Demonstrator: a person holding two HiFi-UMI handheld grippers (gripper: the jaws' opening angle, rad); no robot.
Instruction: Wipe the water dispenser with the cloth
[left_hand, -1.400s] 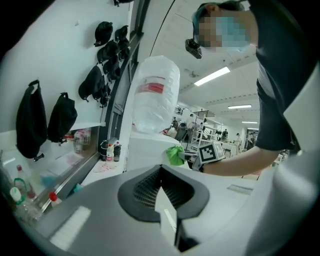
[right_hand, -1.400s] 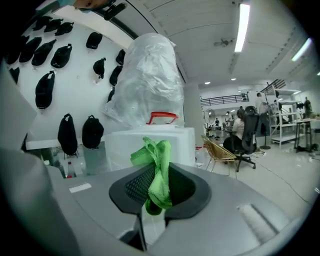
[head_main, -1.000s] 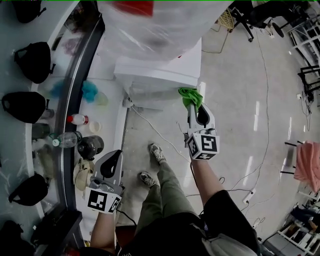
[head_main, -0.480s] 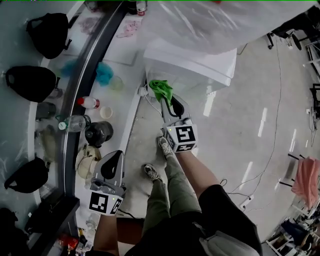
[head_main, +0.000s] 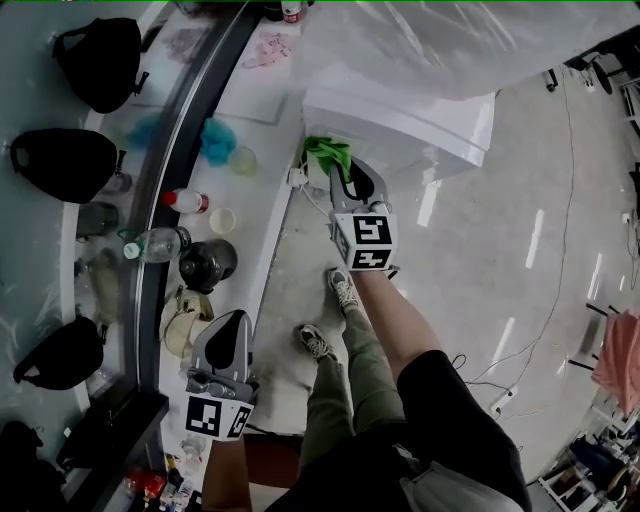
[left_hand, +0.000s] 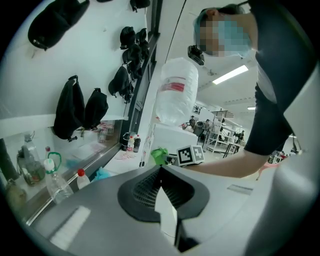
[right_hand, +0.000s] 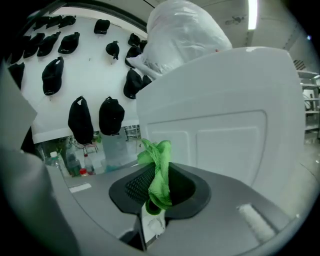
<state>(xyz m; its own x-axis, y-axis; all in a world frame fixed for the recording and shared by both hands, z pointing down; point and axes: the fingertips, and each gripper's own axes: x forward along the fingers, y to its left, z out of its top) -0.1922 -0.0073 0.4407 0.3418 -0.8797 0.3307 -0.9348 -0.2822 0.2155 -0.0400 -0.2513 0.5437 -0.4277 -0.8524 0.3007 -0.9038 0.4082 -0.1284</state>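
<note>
A: One cloth (head_main: 328, 155), is it limp?

B: Likely soft, light and floppy. The right hand-held gripper (head_main: 337, 172) pinches its bunched middle, right by the water dispenser (head_main: 420, 125) at upper centre of the head view. The left hand-held gripper (head_main: 229, 320), lower left, is clenched on nothing.

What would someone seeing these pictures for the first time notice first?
The bright green cloth, pinched in the right gripper right by the white water dispenser at top centre, stands out most. Next come the black bags hanging along the wall on the left, over a ledge cluttered with bottles. The left gripper sits shut and empty at lower left.
</note>
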